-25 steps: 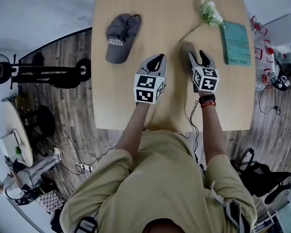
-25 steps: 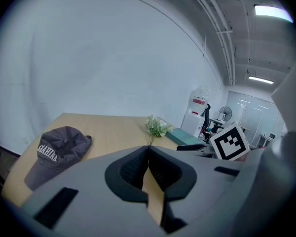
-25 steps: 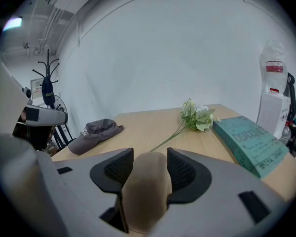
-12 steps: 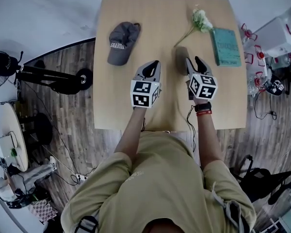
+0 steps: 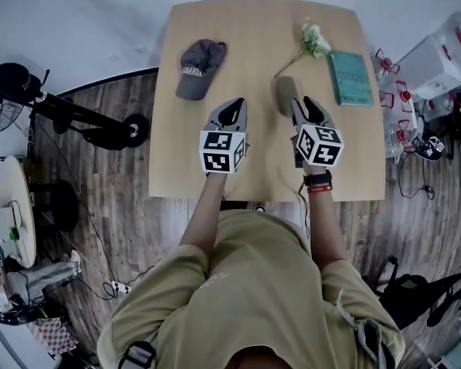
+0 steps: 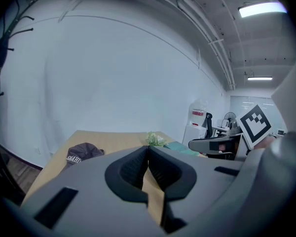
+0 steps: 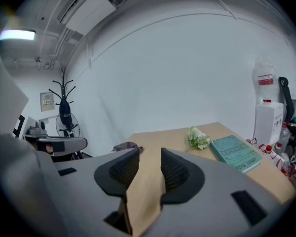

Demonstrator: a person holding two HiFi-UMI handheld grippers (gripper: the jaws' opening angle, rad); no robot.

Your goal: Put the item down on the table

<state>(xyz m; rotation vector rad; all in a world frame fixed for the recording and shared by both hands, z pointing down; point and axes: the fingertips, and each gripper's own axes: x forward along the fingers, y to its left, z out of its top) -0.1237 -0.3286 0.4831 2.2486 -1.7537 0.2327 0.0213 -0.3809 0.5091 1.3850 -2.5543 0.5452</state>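
Wood table [image 5: 269, 29], head view: cap [image 5: 199, 68], flower [image 5: 313, 41], book [image 5: 350, 78] lie there, the item likely among them. Left gripper view: left gripper [image 6: 148, 148] pinched together, empty. Right gripper view: right gripper [image 7: 150, 152] narrow, just been closing on nothing. Placing seems done; withdraw next.

Pale wood with grey, teal and khaki

The table [image 5: 253, 29] is plain light wood. On it, the cap [image 5: 198, 68] is dark grey with small white letters, the book [image 5: 350, 78] is teal, and the flower [image 5: 313, 40] is white and pale green. The shirt [image 5: 253, 283] is khaki, and the floor [image 5: 115, 198] has grey-brown planks.
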